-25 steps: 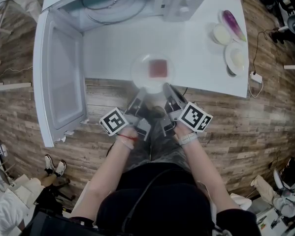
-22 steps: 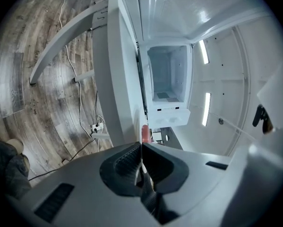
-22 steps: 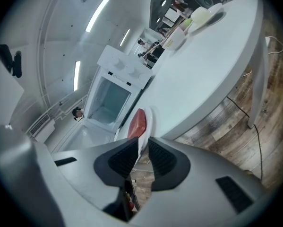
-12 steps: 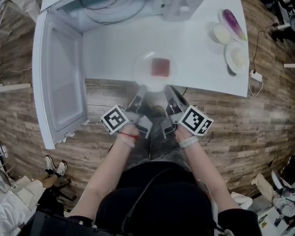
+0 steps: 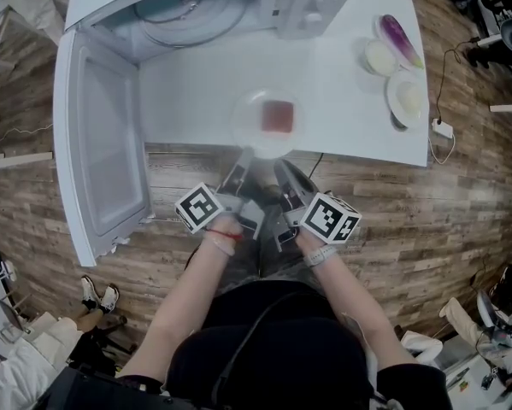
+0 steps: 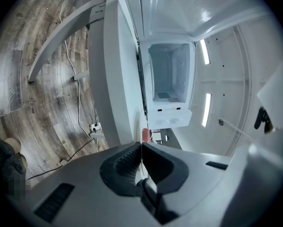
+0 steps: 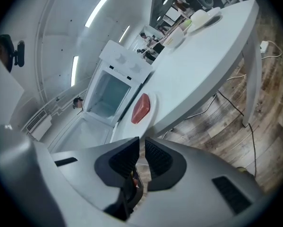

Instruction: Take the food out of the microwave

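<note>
Food [image 5: 277,116] on plate [image 5: 244,120], one o'clock from left claw [image 5: 241,162] pinching its rim, twelve o'clock from slightly spread, empty right claw [image 5: 283,167].

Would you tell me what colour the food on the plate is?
Reddish-pink; the food on the plate shows best in the right gripper view.

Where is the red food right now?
In the head view, the red food lies on a plate at the near edge of the table, centrally, in front of the open microwave.
</note>
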{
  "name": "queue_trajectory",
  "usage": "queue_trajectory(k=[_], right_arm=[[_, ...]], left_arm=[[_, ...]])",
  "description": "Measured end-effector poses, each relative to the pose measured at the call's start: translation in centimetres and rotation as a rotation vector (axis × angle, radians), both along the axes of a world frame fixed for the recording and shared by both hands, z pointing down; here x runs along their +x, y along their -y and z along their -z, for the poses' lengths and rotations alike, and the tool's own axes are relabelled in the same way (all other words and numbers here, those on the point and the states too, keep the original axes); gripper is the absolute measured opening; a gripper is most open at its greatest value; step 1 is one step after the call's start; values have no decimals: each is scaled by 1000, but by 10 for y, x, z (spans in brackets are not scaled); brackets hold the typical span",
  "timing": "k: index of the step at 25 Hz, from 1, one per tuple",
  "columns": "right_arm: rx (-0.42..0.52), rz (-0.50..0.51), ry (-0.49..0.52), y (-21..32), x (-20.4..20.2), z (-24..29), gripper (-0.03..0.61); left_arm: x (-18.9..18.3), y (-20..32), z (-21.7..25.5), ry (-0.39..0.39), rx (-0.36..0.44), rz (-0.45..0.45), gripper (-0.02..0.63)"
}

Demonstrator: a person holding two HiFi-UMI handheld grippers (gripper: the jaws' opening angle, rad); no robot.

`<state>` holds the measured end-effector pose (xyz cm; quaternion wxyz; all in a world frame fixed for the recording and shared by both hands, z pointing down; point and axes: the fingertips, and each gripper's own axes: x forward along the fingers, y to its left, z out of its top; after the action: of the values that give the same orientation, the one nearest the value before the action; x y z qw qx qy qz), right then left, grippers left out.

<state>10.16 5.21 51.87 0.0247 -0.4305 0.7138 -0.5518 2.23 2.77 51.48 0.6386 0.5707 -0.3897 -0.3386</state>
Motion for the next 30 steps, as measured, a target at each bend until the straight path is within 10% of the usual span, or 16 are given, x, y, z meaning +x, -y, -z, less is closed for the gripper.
queue_trajectory(k=[30], right_arm=[[10, -18, 6, 32, -5, 3, 40]], left_arm=[[5, 8, 7, 241, 69, -155, 58]])
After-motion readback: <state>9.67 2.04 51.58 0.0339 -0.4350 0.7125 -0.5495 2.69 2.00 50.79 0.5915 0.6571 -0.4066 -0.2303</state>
